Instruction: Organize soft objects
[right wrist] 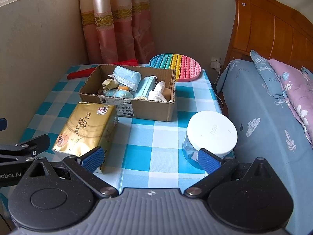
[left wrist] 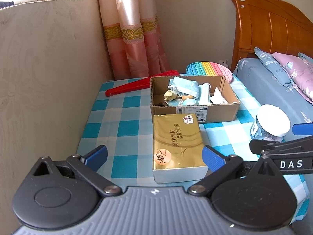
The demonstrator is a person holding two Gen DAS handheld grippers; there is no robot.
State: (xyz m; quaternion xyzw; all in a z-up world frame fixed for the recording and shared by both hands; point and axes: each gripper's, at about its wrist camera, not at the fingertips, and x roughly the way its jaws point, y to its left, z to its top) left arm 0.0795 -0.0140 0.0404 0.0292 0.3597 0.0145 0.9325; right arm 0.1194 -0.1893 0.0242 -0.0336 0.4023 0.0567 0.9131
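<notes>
Left wrist view: the left claw [left wrist: 154,156] hangs wide open above a counter [left wrist: 117,117] covered in a blue-and-white checked cloth, its blue pads spread to either side of a gold tissue pack [left wrist: 177,143] that lies flat just in front of a cardboard box [left wrist: 195,111]. The right-hand pad sits just beside the pack's edge; whether it touches cannot be told. Nothing is gripped.

Inside the box lie crumpled blue face masks [left wrist: 185,87], a white tissue [left wrist: 218,96], a yellowish scrap and a small pale-blue toy. Behind the box a red folded fan [left wrist: 133,87] rests on the cloth, and a round rainbow bubble toy [left wrist: 211,68] lies at the back of the counter, partly hidden by the box. A clear jar with a white lid [left wrist: 272,120] stands near the counter's right edge, beside the bed [left wrist: 273,90] with its wooden headboard and flowered pillows. Part of the right claw enters at the right edge of this view.

Right wrist view: the right claw [right wrist: 150,159] is likewise spread open and empty, low over the counter [right wrist: 146,146]. Its left pad sits by the near corner of the tissue pack [right wrist: 86,131], its right pad in front of the jar [right wrist: 212,135]. The box [right wrist: 152,109], masks [right wrist: 127,76] and bubble toy [right wrist: 176,66] lie beyond. Pink curtains [right wrist: 115,23] hang in the corner.
</notes>
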